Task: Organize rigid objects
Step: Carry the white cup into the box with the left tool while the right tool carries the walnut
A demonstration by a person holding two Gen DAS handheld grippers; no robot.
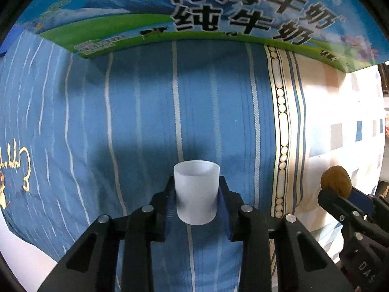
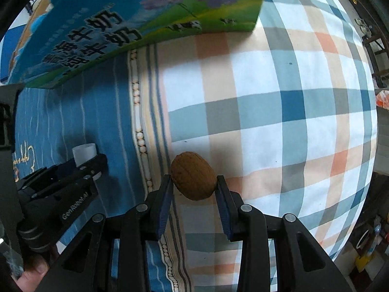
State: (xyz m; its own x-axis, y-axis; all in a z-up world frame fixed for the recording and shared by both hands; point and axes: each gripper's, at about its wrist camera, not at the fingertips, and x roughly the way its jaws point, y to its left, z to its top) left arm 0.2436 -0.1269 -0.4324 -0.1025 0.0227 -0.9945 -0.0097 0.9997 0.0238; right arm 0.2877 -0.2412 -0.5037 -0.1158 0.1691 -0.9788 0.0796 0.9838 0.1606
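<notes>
My left gripper (image 1: 196,189) is shut on a white frosted plastic cylinder (image 1: 196,192), held upright above the blue striped cloth. It also shows in the right wrist view, the left gripper (image 2: 87,164) with the cylinder (image 2: 83,154) at the left. My right gripper (image 2: 194,182) is shut on a brown walnut (image 2: 193,178), held over the seam between striped and checked cloth. In the left wrist view the right gripper (image 1: 338,194) with the walnut (image 1: 336,181) is at the far right.
A blue and green milk carton box (image 1: 218,12) stands at the back, also seen in the right wrist view (image 2: 109,24). Blue striped bedding (image 1: 121,121) lies left, checked bedding (image 2: 279,109) right. Furniture and clutter sit beyond the bed's right edge (image 2: 372,48).
</notes>
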